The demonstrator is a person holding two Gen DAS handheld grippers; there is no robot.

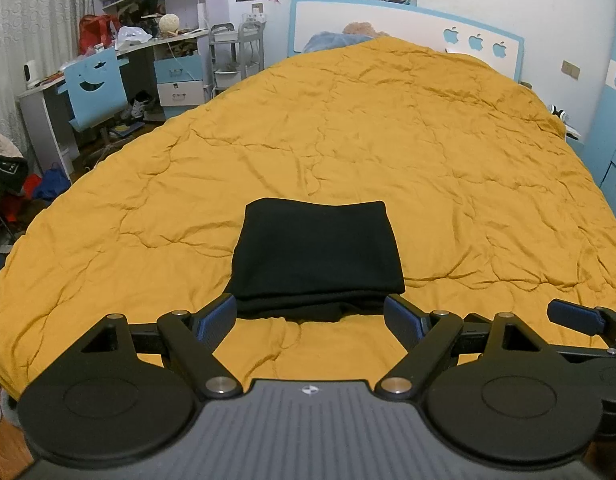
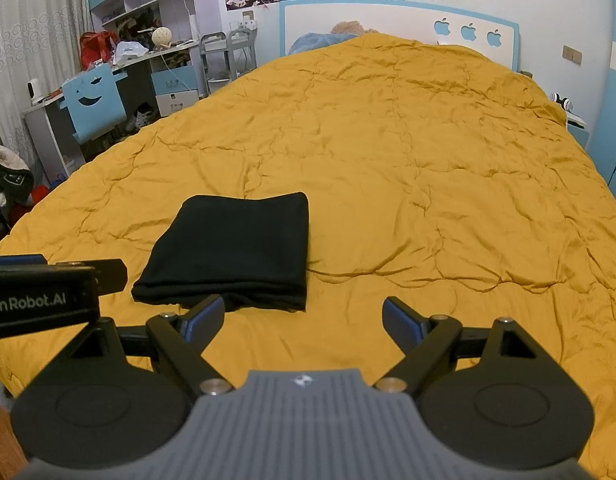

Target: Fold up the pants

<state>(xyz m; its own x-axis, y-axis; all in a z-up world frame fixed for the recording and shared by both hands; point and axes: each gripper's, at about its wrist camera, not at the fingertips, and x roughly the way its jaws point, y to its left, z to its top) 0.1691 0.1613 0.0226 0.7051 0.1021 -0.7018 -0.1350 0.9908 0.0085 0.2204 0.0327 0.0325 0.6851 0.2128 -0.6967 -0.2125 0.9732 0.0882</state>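
While the room sits quiet: both claws hang over the near edge of the bed, neither holding anything.
Far left: a blue chair [image 1: 95, 84] at a cluttered desk [image 1: 48, 92], well apart from the work.
Left claw [image 1: 311, 316]: jaws spread wide, empty, with the near edge of the pants just ahead between its blue pads [image 1: 218, 314]; whether a pad brushes the cloth I cannot tell.
Pants [image 1: 315, 252]: black, lying as a compact stacked rectangle on the yellow quilt [image 1: 387, 128], near the foot of the bed, layers showing along the near edge.
Right claw [image 2: 304, 318]: jaws also wide apart and empty, sitting just right of the bundle, its left finger near the bundle's near corner.
Step in hand: I judge the folding essentially done, with both claws off the cloth.
Next move: probably only a check; if the bottom layer poking out at the near edge matters, one claw would need to tuck or press it lightly.
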